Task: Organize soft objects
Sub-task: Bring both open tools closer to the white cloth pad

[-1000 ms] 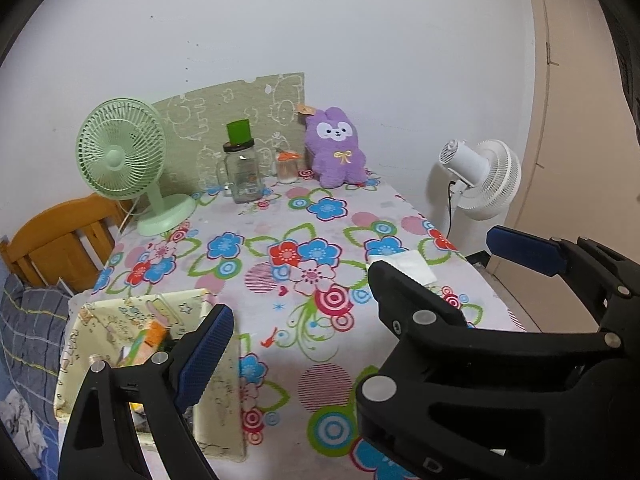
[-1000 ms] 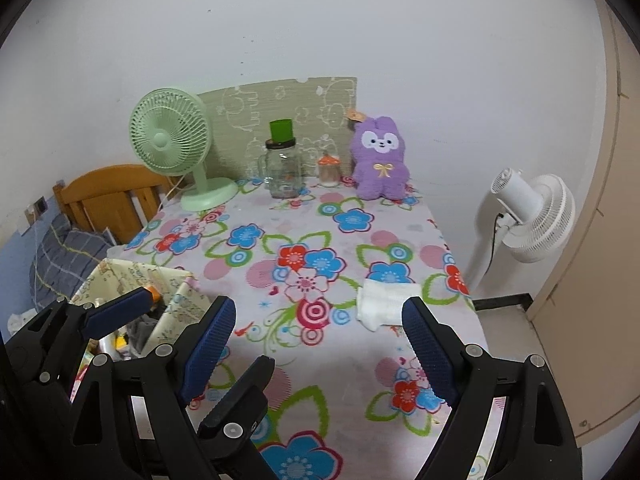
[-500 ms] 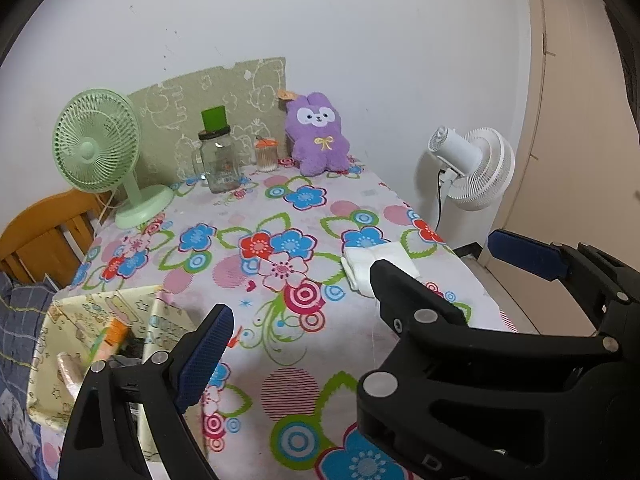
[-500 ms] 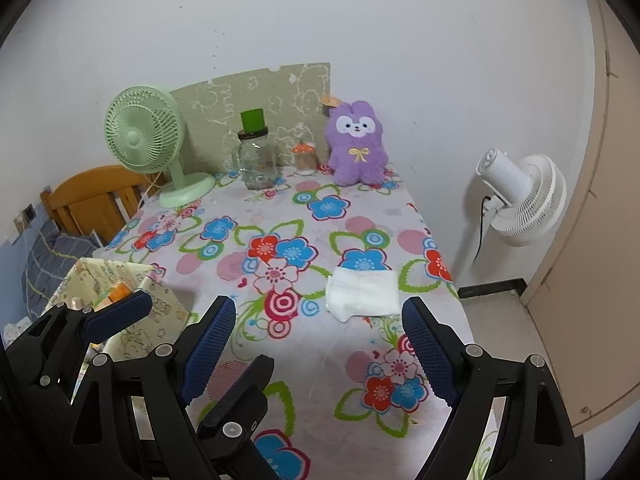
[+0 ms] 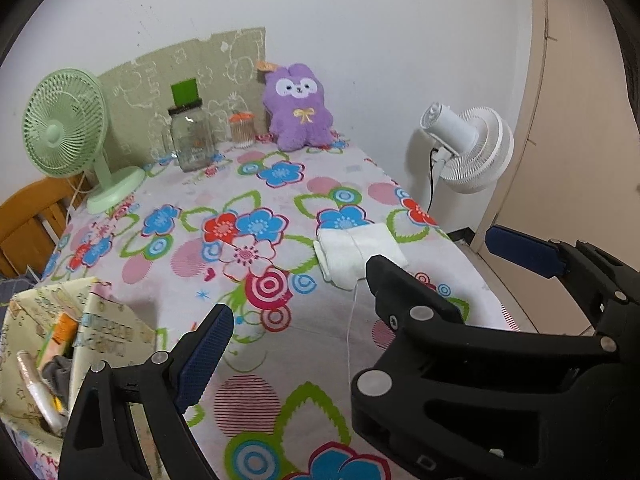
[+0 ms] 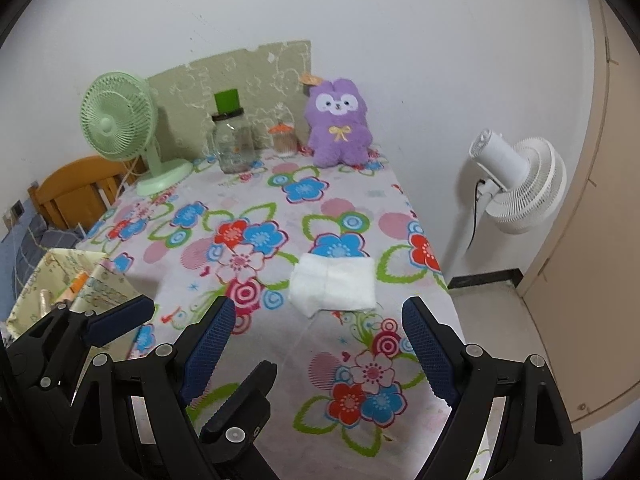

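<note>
A folded white cloth [image 6: 333,282] is lying flat on the flowered tablecloth [image 6: 248,216], a soft, slightly fluffy rectangle with a loose thread trailing off its near edge; in the right wrist view it is sitting close to the centre, a little toward 1 o'clock, and in the left wrist view the same cloth [image 5: 358,254] is showing at about 2 o'clock. At 12 o'clock, against the wall, a plush purple bunny [image 6: 338,122] is sitting upright, fuzzy and rounded, with a small yellow bow on its chest. Beside it a small orange-lidded jar [image 6: 283,138] and a clear glass jar [image 6: 233,140] with a green top are standing, and at 10 o'clock a pale green plastic fan [image 6: 122,128] is facing forward on its round base. A white fan [image 6: 516,184] is standing off the table at 3 o'clock. At 8 o'clock a cream fabric bin [image 5: 100,328] with a printed pattern is holding assorted items (too jumbled to name). The right gripper [image 6: 318,350] is hovering low above the near table edge, its blue ribbed pads spread wide with nothing between them, the cloth just beyond the tips. The left gripper [image 6: 176,316] is hanging beside it at 8 o'clock, likewise splayed wide and empty, above the tablecloth near the bin.
</note>
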Available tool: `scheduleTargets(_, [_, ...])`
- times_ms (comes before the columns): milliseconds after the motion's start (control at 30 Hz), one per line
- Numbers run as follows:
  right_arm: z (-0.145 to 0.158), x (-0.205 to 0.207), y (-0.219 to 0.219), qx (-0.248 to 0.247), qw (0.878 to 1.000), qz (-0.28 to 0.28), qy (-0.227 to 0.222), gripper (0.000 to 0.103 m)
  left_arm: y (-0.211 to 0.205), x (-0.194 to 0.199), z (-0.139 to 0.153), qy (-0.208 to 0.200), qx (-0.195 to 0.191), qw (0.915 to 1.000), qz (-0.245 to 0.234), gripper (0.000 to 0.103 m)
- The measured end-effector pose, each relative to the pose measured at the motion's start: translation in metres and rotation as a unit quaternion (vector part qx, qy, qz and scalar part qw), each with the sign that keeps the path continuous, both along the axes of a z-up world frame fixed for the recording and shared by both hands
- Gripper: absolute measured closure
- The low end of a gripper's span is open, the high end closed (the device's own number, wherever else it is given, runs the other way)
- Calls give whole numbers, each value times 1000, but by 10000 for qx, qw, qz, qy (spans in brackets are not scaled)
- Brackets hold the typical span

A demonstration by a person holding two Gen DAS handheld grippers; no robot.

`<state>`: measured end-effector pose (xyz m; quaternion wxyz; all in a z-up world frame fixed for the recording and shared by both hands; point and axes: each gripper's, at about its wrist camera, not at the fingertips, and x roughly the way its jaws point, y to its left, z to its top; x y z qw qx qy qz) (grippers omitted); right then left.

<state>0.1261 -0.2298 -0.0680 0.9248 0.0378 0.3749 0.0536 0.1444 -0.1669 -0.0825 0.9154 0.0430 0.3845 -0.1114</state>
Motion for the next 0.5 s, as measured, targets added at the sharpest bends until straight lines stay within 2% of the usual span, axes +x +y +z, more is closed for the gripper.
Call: scheduleTargets(500, [-39, 22, -21, 19, 9992, -99, 388, 16, -20, 25, -37, 523, 53, 9986, 40, 10])
